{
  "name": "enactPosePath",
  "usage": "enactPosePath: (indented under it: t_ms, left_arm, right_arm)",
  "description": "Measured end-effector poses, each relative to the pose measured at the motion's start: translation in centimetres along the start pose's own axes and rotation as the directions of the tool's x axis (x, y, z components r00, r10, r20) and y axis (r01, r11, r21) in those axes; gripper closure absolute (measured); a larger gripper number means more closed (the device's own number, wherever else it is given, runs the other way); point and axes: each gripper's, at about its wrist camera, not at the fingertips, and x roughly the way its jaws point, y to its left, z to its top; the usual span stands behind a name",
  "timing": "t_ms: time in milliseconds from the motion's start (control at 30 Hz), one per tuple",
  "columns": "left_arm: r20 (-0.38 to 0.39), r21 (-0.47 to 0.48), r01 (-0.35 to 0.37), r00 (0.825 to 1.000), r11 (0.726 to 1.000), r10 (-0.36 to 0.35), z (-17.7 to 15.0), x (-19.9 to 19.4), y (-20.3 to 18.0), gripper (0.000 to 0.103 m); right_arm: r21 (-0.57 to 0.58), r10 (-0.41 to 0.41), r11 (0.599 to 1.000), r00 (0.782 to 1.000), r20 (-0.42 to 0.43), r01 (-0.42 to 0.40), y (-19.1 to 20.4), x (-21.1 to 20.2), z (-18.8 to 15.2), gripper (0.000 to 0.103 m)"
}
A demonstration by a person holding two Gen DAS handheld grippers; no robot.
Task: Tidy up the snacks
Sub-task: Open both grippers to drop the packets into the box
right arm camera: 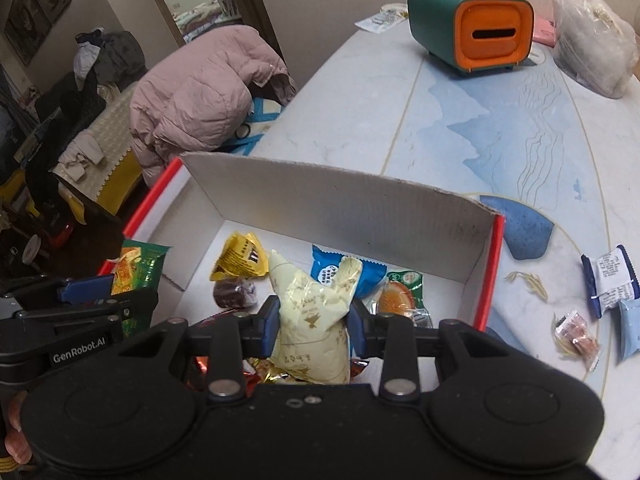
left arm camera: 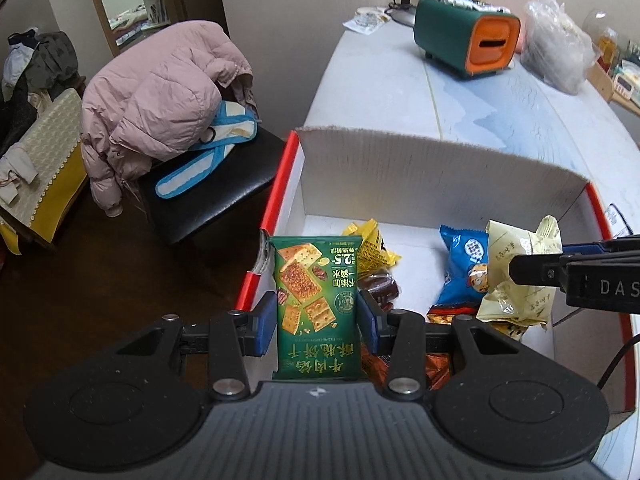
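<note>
Over the red-edged cardboard box (right arm camera: 344, 204) on the worktop, the left gripper (left arm camera: 318, 316) has its jaws clamped on a green cracker packet (left arm camera: 316, 304) and the right gripper (right arm camera: 312, 320) on a cream snack pouch (right arm camera: 310, 320) (both above snacks already inside), so the drop-off seems next, calling for releasing each.

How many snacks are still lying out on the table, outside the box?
3: a navy-and-white packet, a pale blue packet beside it, and a small clear-wrapped sweet, all right of the box. Others may be hidden.

Matt corrugated cardboard box (left arm camera: 440, 168) (glossy plastic cracker packet (left arm camera: 316, 304)).
</note>
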Motion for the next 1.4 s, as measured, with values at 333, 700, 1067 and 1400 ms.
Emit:
enactPosePath:
  t_ms: [333,700,1067,1400]
  left_arm:
    - [-0.056,0.027,0.005,0.998,1.0,-0.004,-0.2,1.8,-0.6,0.061]
    - [-0.044,0.002,0.03,0.999,1.0,-0.03,-0.4,1.0,-0.4,0.058]
    - [0.028,-0.006,0.071,0.997,0.997,-0.071,-0.9,-2.8,-1.0,0.051]
    - [0.074,-0.005,0.133,0.988,0.991,-0.132,-1.7,-6.1,-2.4,0.046]
  right_arm:
    - [-0.002,-0.005,1.0,1.0,-0.025,0.005,-0.3,1.0,0.0,0.065]
    - [-0.004,0.017,1.0,1.0,0.003,-0.017,-0.6,-0.6,-0.4,0.053]
    - [-0.014,0.057,0.998,0.996,0.063,-0.056,-0.7,-4.4,-1.5,0.04]
    - [-0.029,0.092,0.996,0.987,0.132,-0.089,-1.3,-8.2,-3.0,0.025]
